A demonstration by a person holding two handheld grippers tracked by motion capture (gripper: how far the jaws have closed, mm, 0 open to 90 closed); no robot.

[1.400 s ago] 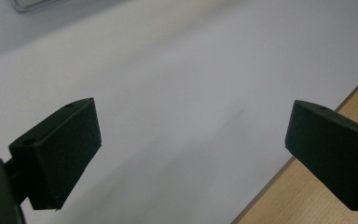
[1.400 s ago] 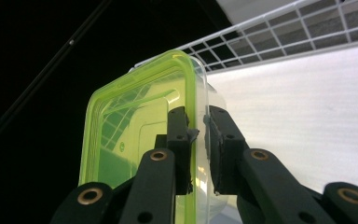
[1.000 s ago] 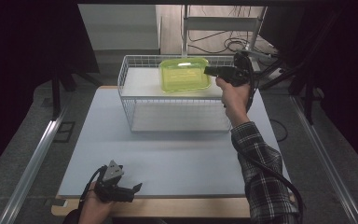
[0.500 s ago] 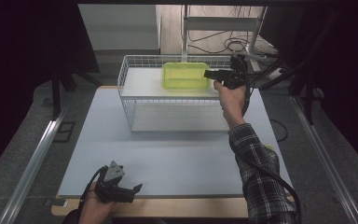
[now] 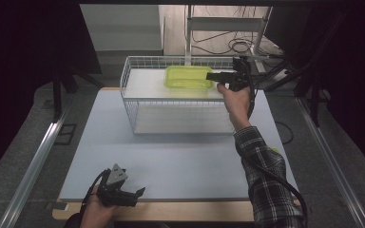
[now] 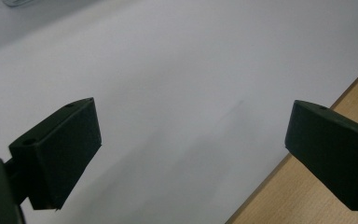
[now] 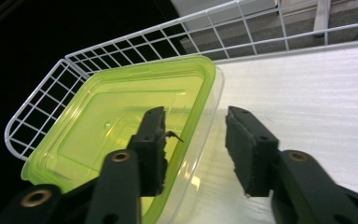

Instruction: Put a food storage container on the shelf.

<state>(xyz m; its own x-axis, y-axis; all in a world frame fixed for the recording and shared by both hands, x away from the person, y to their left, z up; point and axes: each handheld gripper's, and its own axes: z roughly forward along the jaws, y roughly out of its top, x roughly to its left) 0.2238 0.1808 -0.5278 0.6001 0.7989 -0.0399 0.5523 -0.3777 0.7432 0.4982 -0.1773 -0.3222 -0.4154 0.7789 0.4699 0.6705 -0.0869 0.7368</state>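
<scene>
One translucent lime-green lidded container (image 7: 121,130) atop white wire rack (image 5: 142,102).

The green container's (image 7: 121,126) near corner is hidden behind the fingers (image 7: 151,140).

grey floor (image 5: 38,142) around counter, metal rail (image 5: 33,161) at left, cables (image 5: 228,45) and white frame (image 5: 228,23) behind, dark curtains (image 5: 28,42) at sides

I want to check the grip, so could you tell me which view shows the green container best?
The right gripper view: the green container is close, its rim between the right gripper's open jaws. The high view shows it small and distant on the wire rack. The left gripper view faces the table.
</scene>
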